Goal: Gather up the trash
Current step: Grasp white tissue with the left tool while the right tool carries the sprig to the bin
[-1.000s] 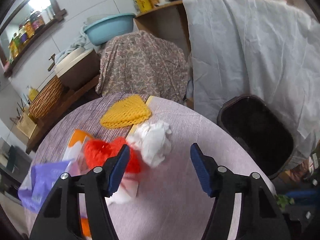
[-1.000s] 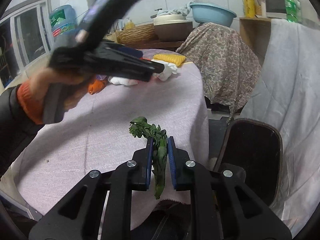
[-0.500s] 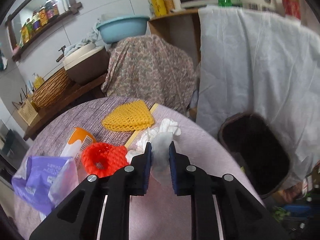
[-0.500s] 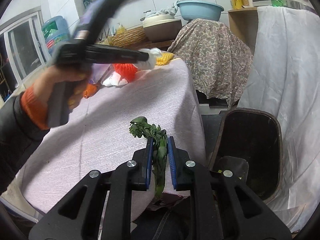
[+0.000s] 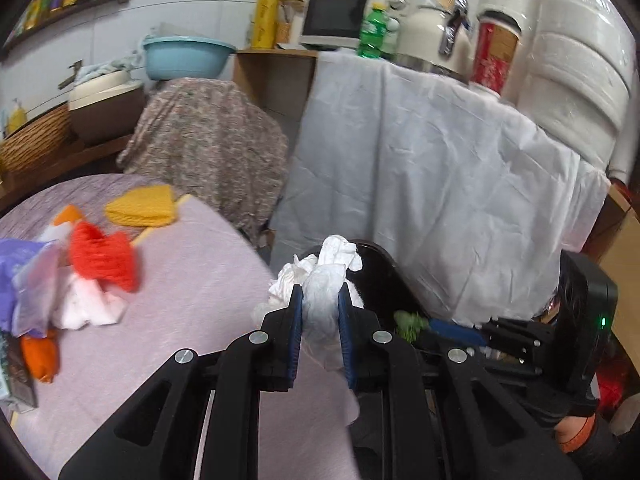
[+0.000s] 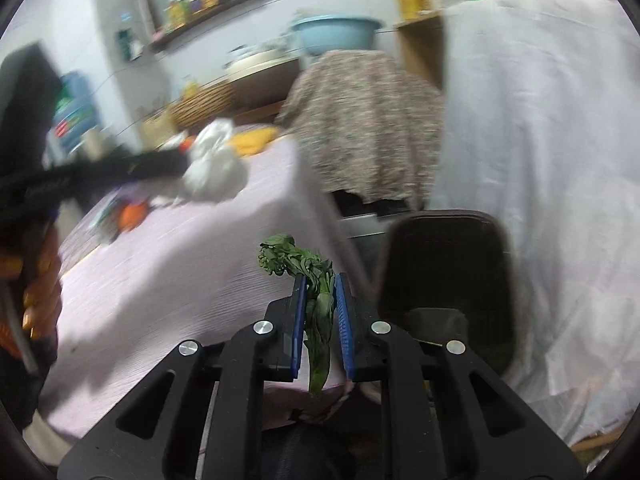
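My left gripper is shut on a crumpled white tissue and holds it off the round table's right edge, over the near rim of the black trash bin. The tissue also shows in the right wrist view, held in the air above the table. My right gripper is shut on a wilted green vegetable stalk, beside the table edge and left of the bin. In the left wrist view the right gripper sits over the bin with the greens.
On the lilac tablecloth lie a red foam net, a yellow foam net, a purple bag, white tissues and orange wrappers. A white sheet hangs behind the bin. A floral-covered chair stands beyond the table.
My left gripper closed on the white tissue, lifted it off the table and carried it right toward the bin. My right gripper moved with the greens toward the bin.
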